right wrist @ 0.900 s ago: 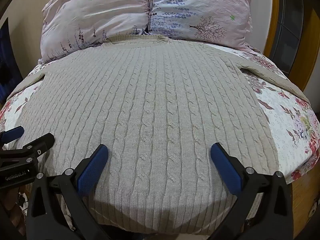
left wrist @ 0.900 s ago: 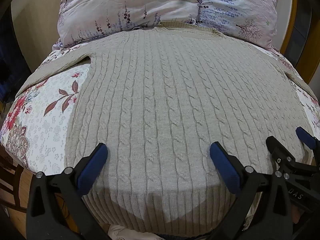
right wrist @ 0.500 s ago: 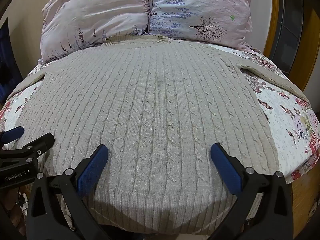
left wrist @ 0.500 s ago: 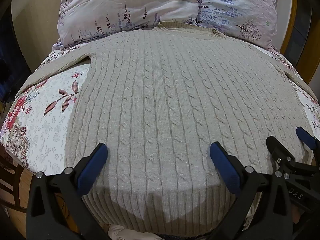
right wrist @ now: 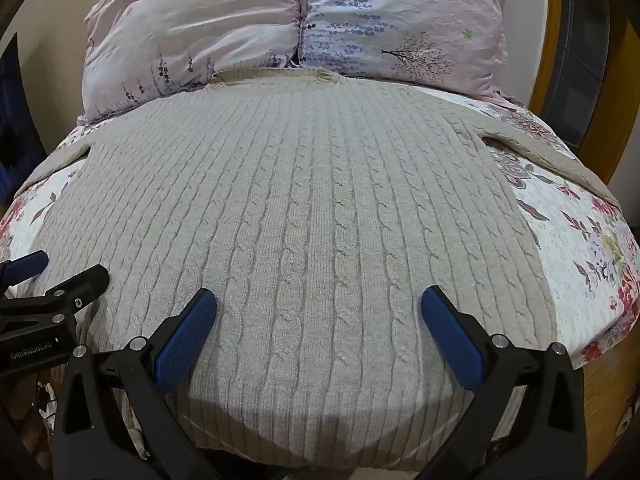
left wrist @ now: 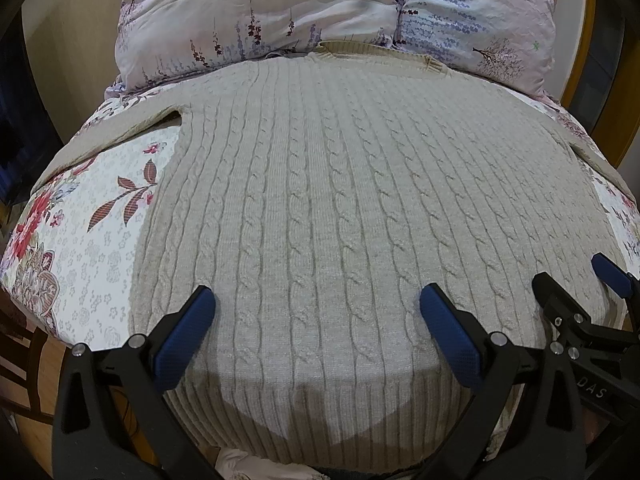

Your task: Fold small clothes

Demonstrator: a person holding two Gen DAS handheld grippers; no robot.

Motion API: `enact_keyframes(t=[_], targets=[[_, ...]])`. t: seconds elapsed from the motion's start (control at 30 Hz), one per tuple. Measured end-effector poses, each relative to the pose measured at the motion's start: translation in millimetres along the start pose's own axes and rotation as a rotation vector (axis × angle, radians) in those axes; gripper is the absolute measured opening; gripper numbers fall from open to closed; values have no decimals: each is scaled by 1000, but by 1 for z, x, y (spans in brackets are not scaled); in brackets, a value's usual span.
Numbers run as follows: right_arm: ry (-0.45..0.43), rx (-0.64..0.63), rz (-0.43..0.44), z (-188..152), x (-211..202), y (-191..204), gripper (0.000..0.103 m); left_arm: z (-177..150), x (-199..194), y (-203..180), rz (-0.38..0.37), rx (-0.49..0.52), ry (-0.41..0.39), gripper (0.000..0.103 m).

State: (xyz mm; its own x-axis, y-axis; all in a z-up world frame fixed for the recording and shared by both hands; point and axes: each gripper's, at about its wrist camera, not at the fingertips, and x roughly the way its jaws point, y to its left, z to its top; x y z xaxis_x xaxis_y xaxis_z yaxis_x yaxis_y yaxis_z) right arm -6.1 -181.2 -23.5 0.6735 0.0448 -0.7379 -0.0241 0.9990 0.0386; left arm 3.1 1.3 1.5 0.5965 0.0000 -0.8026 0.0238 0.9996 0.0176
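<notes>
A beige cable-knit sweater (left wrist: 340, 200) lies flat on the bed, collar toward the pillows, hem at the near edge; it also fills the right wrist view (right wrist: 312, 220). Its sleeves spread out to both sides (left wrist: 120, 132) (right wrist: 552, 152). My left gripper (left wrist: 316, 312) is open and empty, hovering over the hem area left of centre. My right gripper (right wrist: 318, 312) is open and empty over the hem area right of centre. The right gripper shows at the right edge of the left wrist view (left wrist: 580, 320), the left gripper at the left edge of the right wrist view (right wrist: 48, 296).
Two floral pillows (left wrist: 320, 12) (right wrist: 300, 28) lie behind the collar. The floral bedsheet (left wrist: 80, 248) (right wrist: 592, 260) shows on both sides of the sweater. A wooden frame (right wrist: 600, 380) stands at the right; wooden floor and furniture (left wrist: 24, 352) lie at the left.
</notes>
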Motion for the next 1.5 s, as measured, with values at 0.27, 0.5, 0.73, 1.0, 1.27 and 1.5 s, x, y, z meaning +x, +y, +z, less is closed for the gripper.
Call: enact_keyframes(t=[0.27,0.5,0.73,1.0,1.27,1.5], targets=[[9,-35,33,3,3,-1,102,2,1,0,-2,4,25,101],[-7,-92,73,3,3,-1,102,6,4,0,-5,18,49,101],[-11,-57,129,20,9,-26,102,15,8,0,-22,60,51,101],[-59,478,104,83,16,-184,87,56,17,10,7,87,-4,101],[14,982,26,87,61,-330,50,106,16,21,-71,92,-124,101],[-24,1109,-84,71,72,-378,31,142,34,22,-124,87,-131,101]])
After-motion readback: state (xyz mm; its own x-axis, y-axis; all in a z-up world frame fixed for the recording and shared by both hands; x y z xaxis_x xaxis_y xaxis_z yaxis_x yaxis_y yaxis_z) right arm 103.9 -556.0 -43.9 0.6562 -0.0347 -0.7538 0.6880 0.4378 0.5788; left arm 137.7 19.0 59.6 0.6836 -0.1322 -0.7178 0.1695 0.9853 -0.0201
